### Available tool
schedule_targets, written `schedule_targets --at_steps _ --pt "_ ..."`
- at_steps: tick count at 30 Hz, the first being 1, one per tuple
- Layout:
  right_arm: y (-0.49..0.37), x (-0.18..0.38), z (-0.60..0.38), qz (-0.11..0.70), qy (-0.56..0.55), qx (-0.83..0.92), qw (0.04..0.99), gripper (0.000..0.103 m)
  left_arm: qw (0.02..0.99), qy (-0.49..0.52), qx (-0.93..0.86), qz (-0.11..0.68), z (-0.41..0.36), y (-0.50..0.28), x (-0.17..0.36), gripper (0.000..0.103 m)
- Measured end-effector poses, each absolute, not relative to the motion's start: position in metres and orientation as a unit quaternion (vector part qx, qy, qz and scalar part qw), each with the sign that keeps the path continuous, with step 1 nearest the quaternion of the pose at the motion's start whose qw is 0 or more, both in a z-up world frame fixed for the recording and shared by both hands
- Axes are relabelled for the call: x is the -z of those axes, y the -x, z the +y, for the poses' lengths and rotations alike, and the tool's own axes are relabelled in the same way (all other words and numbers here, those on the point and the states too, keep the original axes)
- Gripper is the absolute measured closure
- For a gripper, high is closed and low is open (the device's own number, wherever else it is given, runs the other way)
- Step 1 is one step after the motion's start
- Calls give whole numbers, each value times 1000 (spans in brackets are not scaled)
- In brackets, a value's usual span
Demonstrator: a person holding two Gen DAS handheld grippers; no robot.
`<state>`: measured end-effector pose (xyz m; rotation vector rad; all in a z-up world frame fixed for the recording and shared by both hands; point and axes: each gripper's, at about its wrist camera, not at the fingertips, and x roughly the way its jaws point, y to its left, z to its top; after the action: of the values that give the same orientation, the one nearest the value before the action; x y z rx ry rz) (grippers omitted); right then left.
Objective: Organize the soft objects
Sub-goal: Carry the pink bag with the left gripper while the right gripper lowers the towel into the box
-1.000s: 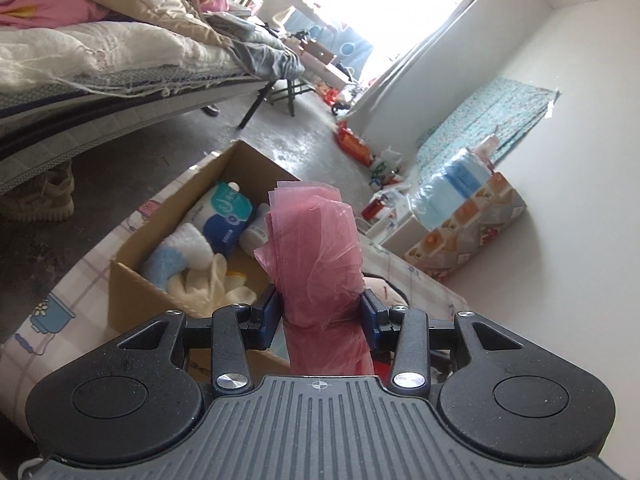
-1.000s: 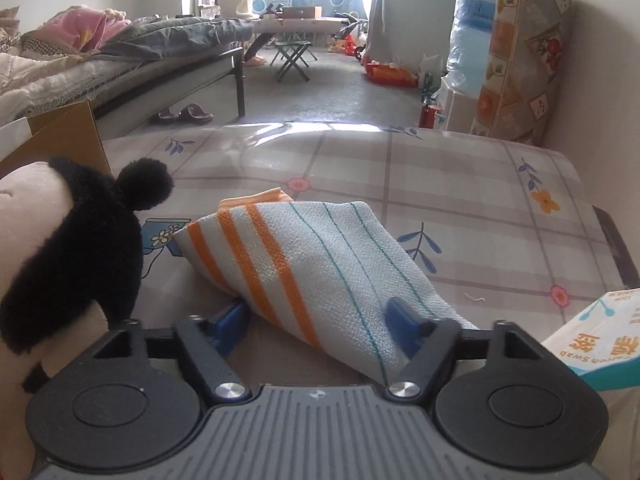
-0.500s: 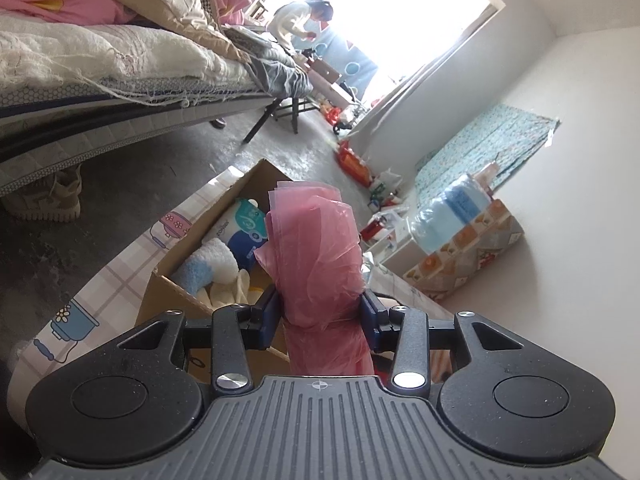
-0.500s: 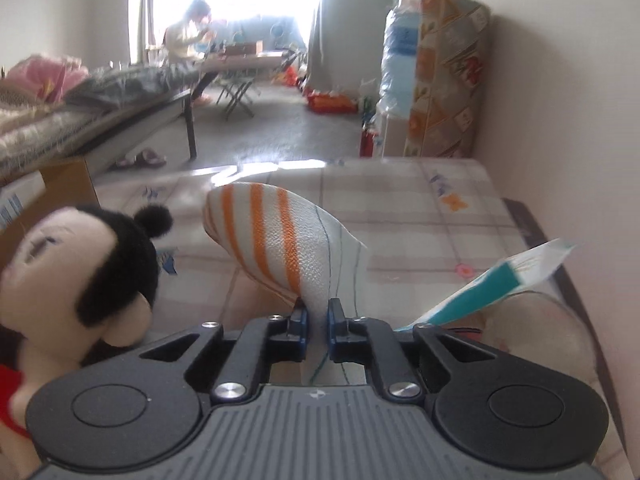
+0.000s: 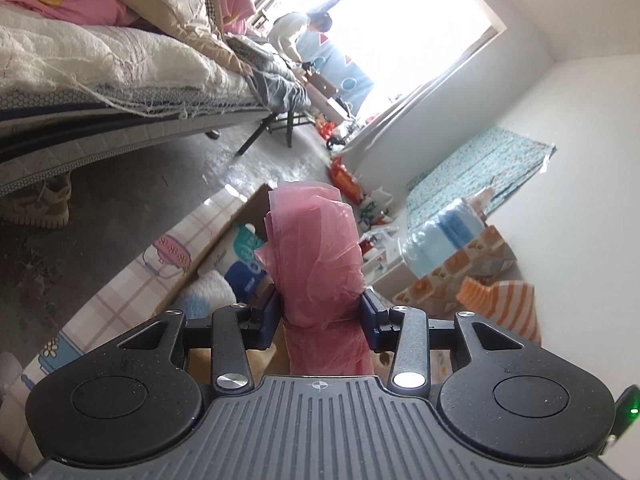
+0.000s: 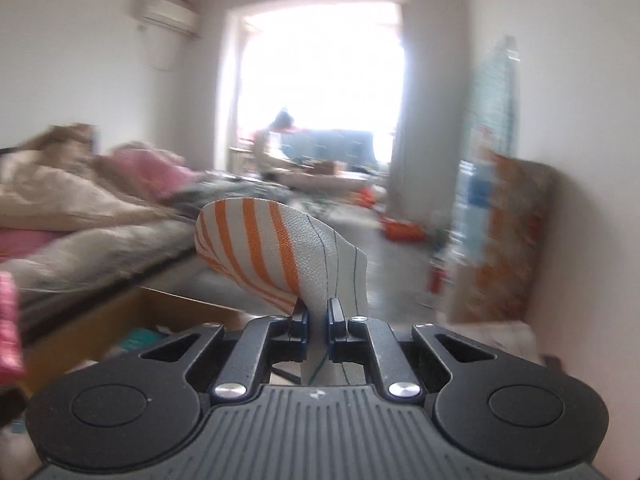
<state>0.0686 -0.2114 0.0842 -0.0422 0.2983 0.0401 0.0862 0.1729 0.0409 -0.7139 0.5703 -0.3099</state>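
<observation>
My left gripper (image 5: 320, 314) is shut on a roll of pink plastic bags (image 5: 316, 248) that stands up between its pads. Behind and below the roll lies an open cardboard box (image 5: 240, 220) with tissue packs (image 5: 240, 256) and a white-blue fluffy thing (image 5: 204, 292) inside. My right gripper (image 6: 317, 318) is shut on an orange-striped white cloth (image 6: 276, 252), lifted clear of the table and bulging up to the left. The same cloth (image 5: 500, 308) shows at the right of the left wrist view. Part of the box (image 6: 132, 316) sits low left in the blurred right wrist view.
A bed (image 5: 100, 80) piled with bedding runs along the left. A patterned tablecloth (image 5: 120, 292) covers the table under the box. A person (image 5: 296, 36) sits by the bright window. Water bottles (image 5: 444, 236) and a patterned box (image 5: 460, 276) stand against the right wall.
The right gripper closed on the striped cloth and rose with it off the table; the plush doll dropped out of its view. The left gripper shifted with the pink roll still held.
</observation>
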Motion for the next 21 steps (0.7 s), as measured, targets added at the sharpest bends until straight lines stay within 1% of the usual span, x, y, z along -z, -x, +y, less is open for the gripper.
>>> schedule_targets --at_steps 2,4,7,12,16,19,21 --pt "-81 -91 -182 154 23 -85 984 94 888 347 142 267 177 -89 -43 63" --pt "-103 -90 -154 179 15 -146 973 94 889 349 134 262 182 -89 -43 63" --pt "-140 -74 -108 222 42 -189 955 94 890 356 128 255 188 -89 -43 63" --pt "-202 -24 -53 319 123 -176 923 94 889 360 129 252 193 -89 -42 63" --pt "-224 22 -27 405 205 -168 875 94 888 363 133 248 197 -89 -42 63" --pt "-235 42 -15 469 228 -172 835 93 887 364 137 248 199 -87 -40 63" --pt "-236 47 -9 486 247 -177 820 91 885 368 137 249 201 -87 -38 63"
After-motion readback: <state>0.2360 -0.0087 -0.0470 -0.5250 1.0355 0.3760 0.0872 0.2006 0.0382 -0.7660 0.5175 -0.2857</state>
